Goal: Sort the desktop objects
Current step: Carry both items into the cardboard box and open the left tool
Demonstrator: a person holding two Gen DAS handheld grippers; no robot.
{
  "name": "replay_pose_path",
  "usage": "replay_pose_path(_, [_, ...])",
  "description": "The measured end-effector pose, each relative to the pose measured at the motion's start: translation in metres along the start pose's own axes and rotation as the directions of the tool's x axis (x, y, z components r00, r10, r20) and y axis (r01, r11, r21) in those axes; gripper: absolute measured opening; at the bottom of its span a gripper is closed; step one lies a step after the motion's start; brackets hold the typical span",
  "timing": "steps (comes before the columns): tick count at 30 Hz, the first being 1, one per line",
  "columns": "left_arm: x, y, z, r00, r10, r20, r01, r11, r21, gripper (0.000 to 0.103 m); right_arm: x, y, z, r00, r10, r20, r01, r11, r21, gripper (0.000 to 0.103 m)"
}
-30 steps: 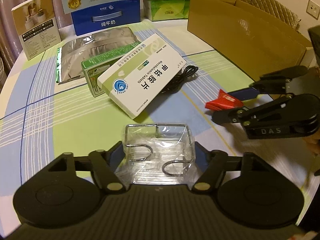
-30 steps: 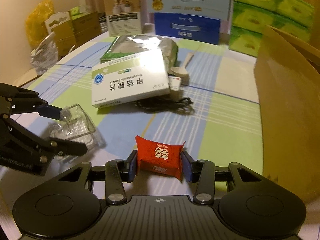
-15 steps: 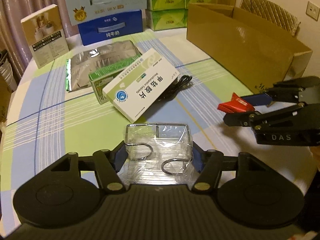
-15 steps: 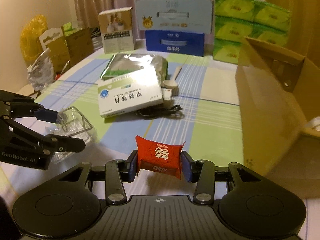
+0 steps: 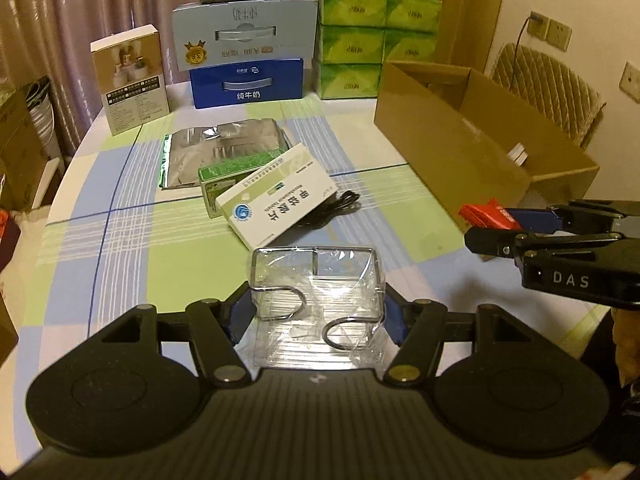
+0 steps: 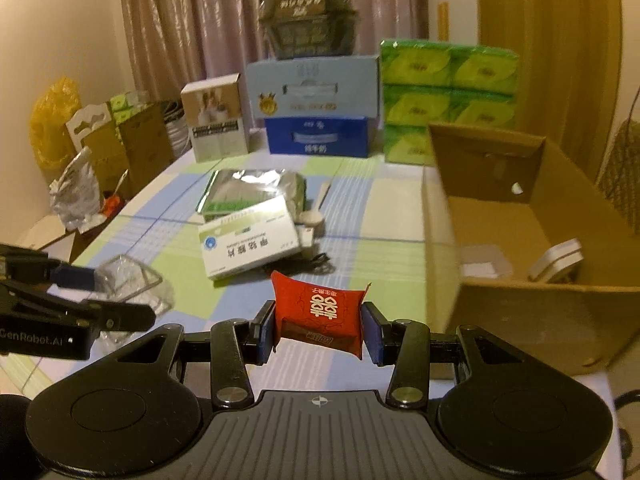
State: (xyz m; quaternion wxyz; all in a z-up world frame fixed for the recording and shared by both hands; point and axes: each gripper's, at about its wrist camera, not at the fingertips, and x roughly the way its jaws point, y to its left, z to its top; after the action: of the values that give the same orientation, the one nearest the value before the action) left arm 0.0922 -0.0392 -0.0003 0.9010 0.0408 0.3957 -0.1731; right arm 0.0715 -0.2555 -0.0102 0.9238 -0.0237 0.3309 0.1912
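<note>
My left gripper (image 5: 316,312) is shut on a clear plastic-wrapped wire holder (image 5: 318,280), lifted above the checked tablecloth (image 5: 120,240). My right gripper (image 6: 319,330) is shut on a red packet (image 6: 318,312) with white characters, also held in the air. The right gripper (image 5: 486,226) with the red packet (image 5: 482,213) shows at the right of the left wrist view. At the left of the right wrist view the left gripper (image 6: 120,294) carries the clear holder (image 6: 128,284). An open cardboard box (image 6: 520,308) stands to the right, with small white items inside.
A white medicine box (image 5: 280,202), a green box (image 5: 224,176), a silver foil bag (image 5: 224,146) and a black cable (image 5: 340,204) lie mid-table. Milk cartons (image 5: 246,84), green tissue packs (image 5: 360,40) and a small carton (image 5: 130,76) line the far edge. A wooden spoon (image 6: 316,212) lies beside the foil bag.
Both grippers have risen from the table with their objects, so more of the table and the inside of the cardboard box come into view. The left jaws closed a little on the holder.
</note>
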Motion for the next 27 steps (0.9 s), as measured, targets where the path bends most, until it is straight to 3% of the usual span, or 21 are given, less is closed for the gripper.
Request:
replay_pose_path(14, [-0.023, -0.063, 0.023, 0.996, -0.064, 0.054, 0.061, 0.996, 0.067, 0.06, -0.062, -0.05, 0.012, 0.99, -0.124, 0.07, 0.119, 0.99, 0.074, 0.042])
replay_pose_path(27, [-0.009, -0.125, 0.051, 0.987, -0.15, 0.06, 0.14, 0.98, 0.139, 0.06, -0.086, -0.108, 0.016, 0.972, -0.213, 0.096, 0.199, 0.971, 0.136, 0.042])
